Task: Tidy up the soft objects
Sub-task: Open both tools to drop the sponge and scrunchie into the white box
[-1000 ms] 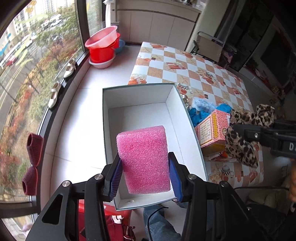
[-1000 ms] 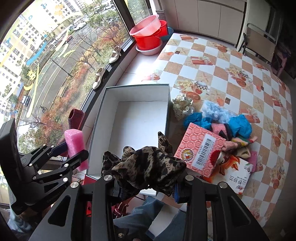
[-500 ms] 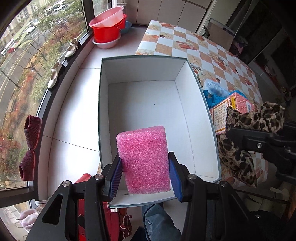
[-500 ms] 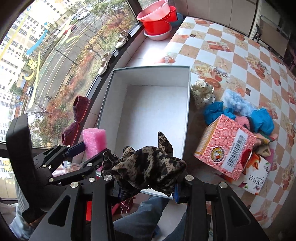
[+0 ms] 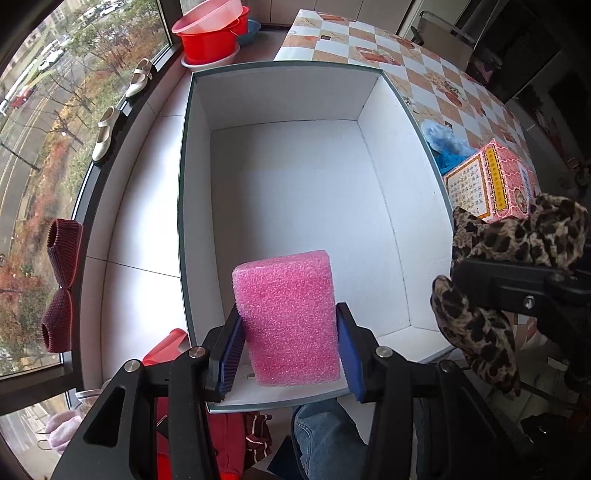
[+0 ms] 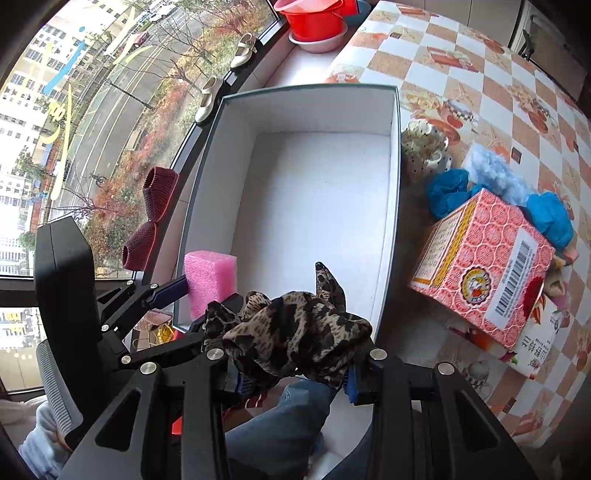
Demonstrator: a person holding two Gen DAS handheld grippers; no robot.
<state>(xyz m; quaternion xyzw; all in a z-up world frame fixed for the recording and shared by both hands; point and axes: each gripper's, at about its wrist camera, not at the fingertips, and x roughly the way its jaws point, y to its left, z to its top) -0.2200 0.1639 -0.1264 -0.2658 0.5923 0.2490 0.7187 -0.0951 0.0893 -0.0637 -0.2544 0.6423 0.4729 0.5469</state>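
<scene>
A: Start at the window side. What's over there?

B: On the sill, a pair of dark red knitted slippers (image 5: 59,288), with cream shoes (image 5: 105,133) farther along and a stack of red and pink basins (image 5: 210,33) at the far end.

A: And the left gripper (image 5: 288,354)?

B: Its jaws pinch a pink foam block (image 5: 288,317) by its two sides, blue pads flat against it. The block hangs upright over the near end of the white box (image 5: 395,184), whose floor is bare.

A: Where does the box sit?

B: Between the sill and the checkered desk (image 6: 480,74), its right wall along the desk edge.

A: The right gripper (image 6: 291,373)?

B: Its jaws are closed on a bunched leopard-print cloth (image 6: 295,328), held above the box's near right corner.

A: And farther right?

B: On the desk, a spotted cream scrunchie (image 6: 424,151), blue fabric pieces (image 6: 448,192), pale blue fluff (image 6: 495,170) and a pink patterned carton (image 6: 491,258) lying against them.
</scene>
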